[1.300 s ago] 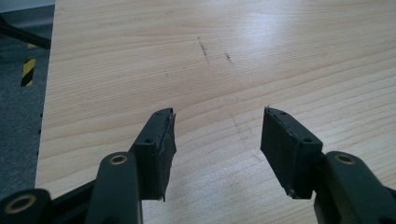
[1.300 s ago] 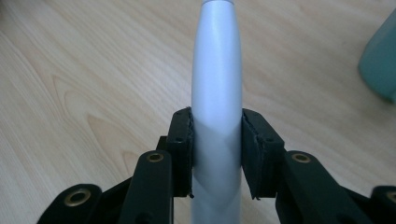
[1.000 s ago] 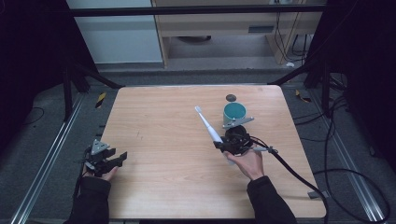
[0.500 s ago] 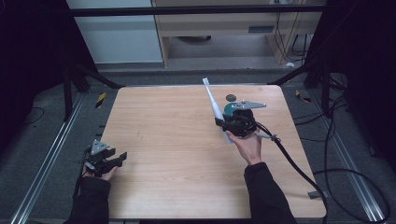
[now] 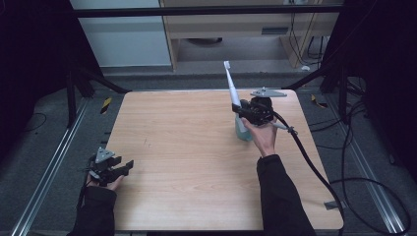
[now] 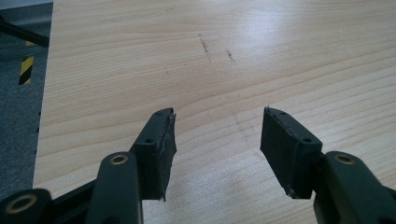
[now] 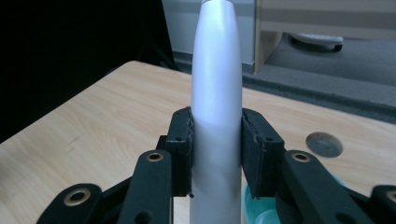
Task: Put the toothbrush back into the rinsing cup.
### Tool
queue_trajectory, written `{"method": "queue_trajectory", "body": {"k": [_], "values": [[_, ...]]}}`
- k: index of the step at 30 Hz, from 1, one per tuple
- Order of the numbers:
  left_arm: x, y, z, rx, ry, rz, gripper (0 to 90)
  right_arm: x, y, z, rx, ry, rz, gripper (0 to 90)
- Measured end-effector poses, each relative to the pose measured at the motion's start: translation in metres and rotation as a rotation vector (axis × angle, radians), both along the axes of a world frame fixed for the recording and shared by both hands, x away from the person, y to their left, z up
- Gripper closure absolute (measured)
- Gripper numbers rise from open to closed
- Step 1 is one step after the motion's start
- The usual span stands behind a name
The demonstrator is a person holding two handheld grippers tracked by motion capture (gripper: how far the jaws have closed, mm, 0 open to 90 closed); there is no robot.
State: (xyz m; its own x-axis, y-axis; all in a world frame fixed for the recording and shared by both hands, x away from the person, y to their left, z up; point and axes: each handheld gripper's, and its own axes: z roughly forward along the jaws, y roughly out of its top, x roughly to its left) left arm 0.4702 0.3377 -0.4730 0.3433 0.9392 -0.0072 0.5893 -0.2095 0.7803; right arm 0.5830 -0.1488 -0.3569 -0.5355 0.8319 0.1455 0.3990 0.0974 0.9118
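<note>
- Near edge: left gripper [image 5: 129,163] idle as before, jaws apart, empty, over the table [image 5: 187,147].
- Farther out: right gripper [image 5: 239,111] clamped on the white electric toothbrush [image 5: 232,89], lifted off the wood, swung upright.
- Beneath: teal cup [image 5: 242,132], likely its destination.

White electric toothbrush [image 5: 231,87], near upright, brush-end up, above teal cup [image 5: 241,132].

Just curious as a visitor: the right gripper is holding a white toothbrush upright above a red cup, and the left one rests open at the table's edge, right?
Nearly. The cup is teal, not red, as the high view shows. The rest holds: the right gripper clamps the toothbrush upright, and the left gripper rests open at the table edge.
</note>
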Motion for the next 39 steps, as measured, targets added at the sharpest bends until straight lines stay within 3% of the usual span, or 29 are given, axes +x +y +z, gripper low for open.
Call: {"method": "queue_trajectory", "body": {"k": [8,18,30,34,39], "values": [[0.0,0.0,0.0,0.004,0.001,-0.003,44.8,0.02,-0.01,0.01,0.02,-0.053,-0.062,66.5],[0.0,0.001,0.0,0.001,-0.002,-0.002,44.8,0.037,-0.018,0.003,-0.012,-0.081,-0.116,66.5],[0.0,0.001,0.0,0.003,-0.002,-0.002,44.8,0.047,-0.023,-0.024,-0.024,-0.047,-0.139,66.5],[0.0,0.001,0.0,0.002,0.0,-0.001,44.8,0.049,-0.021,-0.033,-0.064,-0.036,-0.123,66.4],[0.0,0.001,0.0,0.005,-0.002,-0.002,44.8,0.05,-0.02,-0.042,-0.066,-0.014,-0.118,66.4]]}}
